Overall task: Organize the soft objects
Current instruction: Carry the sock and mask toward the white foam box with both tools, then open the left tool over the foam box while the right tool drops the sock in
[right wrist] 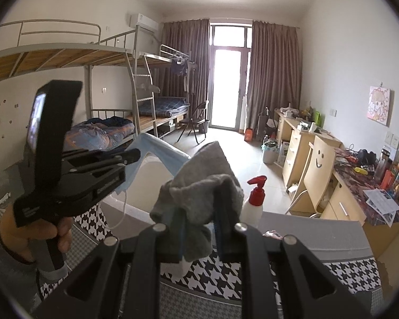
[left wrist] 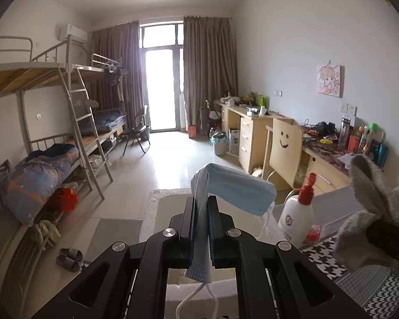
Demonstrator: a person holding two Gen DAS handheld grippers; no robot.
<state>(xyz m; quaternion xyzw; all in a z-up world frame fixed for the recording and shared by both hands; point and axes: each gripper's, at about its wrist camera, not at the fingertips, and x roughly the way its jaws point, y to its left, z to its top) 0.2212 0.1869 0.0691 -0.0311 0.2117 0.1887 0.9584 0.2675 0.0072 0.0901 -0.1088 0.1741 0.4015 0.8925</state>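
Note:
My left gripper (left wrist: 200, 204) is shut on a light blue face mask (left wrist: 239, 191), which droops to the right with its white ear loops hanging down. It also shows from the side in the right wrist view (right wrist: 135, 156), held up at the left with the mask (right wrist: 165, 151). My right gripper (right wrist: 199, 199) is shut on a grey sock (right wrist: 207, 175), bunched over the fingers. The sock shows at the right edge of the left wrist view (left wrist: 369, 207). Both are held above a white bin (right wrist: 157, 170).
A white pump bottle with a red top (left wrist: 300, 210) stands on the houndstooth cloth (right wrist: 215, 271) beside a grey box (right wrist: 306, 228). Bunk beds (left wrist: 53, 143) line the left wall. Desks and a smiley chair (left wrist: 284, 146) line the right.

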